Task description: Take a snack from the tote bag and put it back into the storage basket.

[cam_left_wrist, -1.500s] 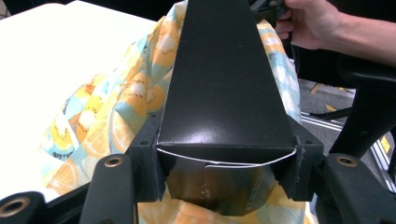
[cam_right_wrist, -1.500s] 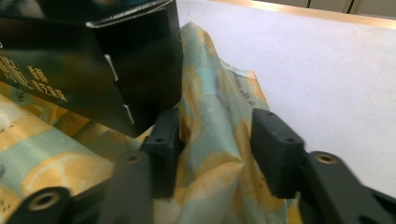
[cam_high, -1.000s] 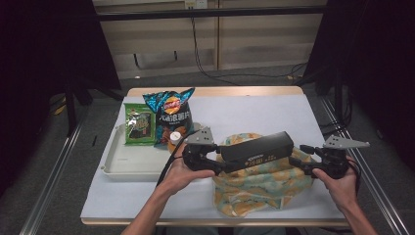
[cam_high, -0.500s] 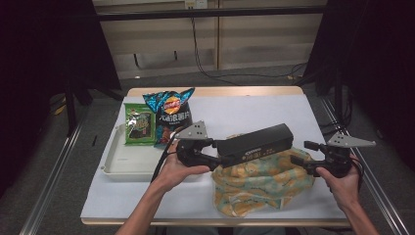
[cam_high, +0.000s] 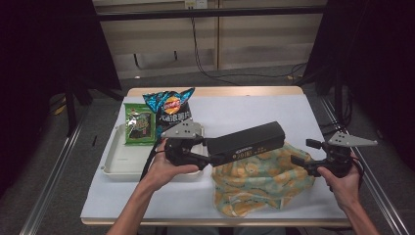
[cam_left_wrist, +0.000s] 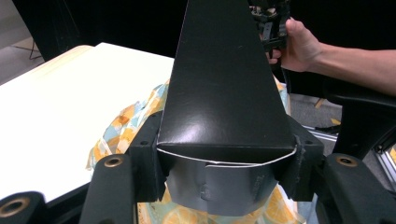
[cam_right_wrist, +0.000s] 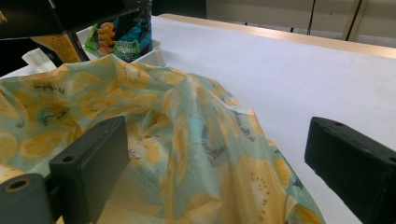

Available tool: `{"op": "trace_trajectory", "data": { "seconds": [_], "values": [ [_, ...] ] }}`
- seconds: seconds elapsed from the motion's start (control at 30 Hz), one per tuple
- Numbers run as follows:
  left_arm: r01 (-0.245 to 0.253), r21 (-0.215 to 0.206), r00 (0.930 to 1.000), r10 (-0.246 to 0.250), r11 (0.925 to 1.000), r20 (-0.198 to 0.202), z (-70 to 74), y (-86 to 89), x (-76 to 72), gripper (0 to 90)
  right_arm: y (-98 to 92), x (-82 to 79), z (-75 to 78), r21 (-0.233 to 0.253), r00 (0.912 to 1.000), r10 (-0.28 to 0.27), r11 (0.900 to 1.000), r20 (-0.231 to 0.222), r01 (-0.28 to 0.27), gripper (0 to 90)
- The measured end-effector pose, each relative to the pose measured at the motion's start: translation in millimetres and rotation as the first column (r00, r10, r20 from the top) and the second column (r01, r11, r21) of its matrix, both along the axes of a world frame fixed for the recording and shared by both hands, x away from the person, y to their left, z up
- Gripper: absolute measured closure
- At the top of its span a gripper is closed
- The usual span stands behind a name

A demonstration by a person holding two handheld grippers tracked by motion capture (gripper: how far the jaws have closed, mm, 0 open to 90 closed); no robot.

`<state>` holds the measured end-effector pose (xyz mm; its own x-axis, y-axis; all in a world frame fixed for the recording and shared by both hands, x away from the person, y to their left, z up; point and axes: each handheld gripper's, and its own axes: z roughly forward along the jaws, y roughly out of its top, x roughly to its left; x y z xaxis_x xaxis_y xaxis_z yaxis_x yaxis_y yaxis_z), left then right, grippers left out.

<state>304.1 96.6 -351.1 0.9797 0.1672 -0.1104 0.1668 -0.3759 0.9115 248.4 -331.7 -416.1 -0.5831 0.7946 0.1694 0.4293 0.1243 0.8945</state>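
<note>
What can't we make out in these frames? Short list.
- Print on the black box: too small in the high view to read.
- Bottom of the box: in the left gripper view, hidden by the box's own top face and the left gripper.
- Inside of the fruit-print bag: its folds hide it in the high view.
- Tray floor at the back: covered by the chip bag and green packet.

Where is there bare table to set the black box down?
Free: the white far strip beyond the fruit-print bag, right of the chip bag. Crowded: the tray on the left, and the near middle under the black box.
</note>
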Motion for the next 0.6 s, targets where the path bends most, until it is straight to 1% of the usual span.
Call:
{"op": "trace_trajectory", "data": {
  "seconds": [0.03, 0.13, 0.17, 0.2, 0.27, 0.3, 0.33, 0.47, 0.5, 0.53, 0.6],
  "values": [
    [0.003, -0.001, 1.0000, -0.003, 1.0000, -0.003, 0.1, 0.8, -0.6, 43.7, -0.1, -0.7, 0.4, 0.006, 1.0000, 0.005, 1.000, 0.005, -0.005, 5.0],
    [0.007, 0.023, 1.0000, -0.007, 0.9997, 0.003, 2.2, 4.7, -1.4, 43.7, 0.6, -2.9, 2.8, 0.005, 0.9996, 0.026, 1.000, 0.011, -0.026, 2.5],
    [0.010, 0.018, 0.9999, -0.010, 0.9998, 0.003, 2.5, 5.8, -1.5, 43.6, 0.8, -4.6, 3.9, 0.006, 0.9995, 0.029, 1.000, 0.009, -0.029, 2.1],
    [0.009, 0.021, 0.9999, -0.009, 0.9997, 0.005, 3.2, 8.3, -1.6, 43.7, 1.0, -6.6, 4.7, 0.005, 0.9995, 0.029, 1.000, 0.011, -0.029, 1.1],
    [0.014, 0.009, 0.9999, -0.014, 0.9999, -0.001, 3.7, 13.4, -1.9, 43.7, -0.1, -13.4, 5.8, 0.003, 0.9986, 0.050, 0.999, 0.018, -0.050, 0.0],
    [0.013, 0.006, 0.9999, -0.013, 0.9999, -0.002, 3.5, 15.7, -2.2, 43.7, -0.8, -15.9, 5.9, 0.010, 0.9983, 0.054, 0.998, 0.021, -0.054, 0.2],
    [0.008, 0.011, 1.0000, -0.008, 0.9999, -0.002, 3.5, 18.6, -2.8, 43.6, -1.5, -19.1, 5.9, 0.018, 0.9984, 0.052, 0.998, 0.020, -0.052, 0.0],
    [-0.003, 0.005, 0.9999, 0.003, 1.0000, -0.010, 2.7, 26.6, -4.5, 43.6, -1.7, -32.4, 4.5, 0.032, 0.9988, 0.047, 0.998, 0.009, -0.047, 1.1],
    [-0.007, 0.016, 0.9999, 0.007, 0.9999, -0.010, 2.7, 29.2, -5.5, 43.6, -1.6, -35.5, 3.9, 0.036, 0.9989, 0.045, 0.998, 0.016, -0.046, 1.7],
    [-0.003, 0.015, 0.9999, 0.003, 0.9999, -0.011, 2.0, 30.4, -6.3, 43.6, -1.7, -39.5, 3.4, 0.031, 0.9988, 0.044, 0.999, 0.024, -0.045, 1.9],
    [0.000, 0.026, 1.0000, 0.000, 0.9997, -0.009, 1.3, 33.9, -8.4, 43.6, -1.8, -45.9, 3.1, 0.043, 0.9983, 0.045, 0.998, 0.037, -0.047, 3.0]
  ]
}}
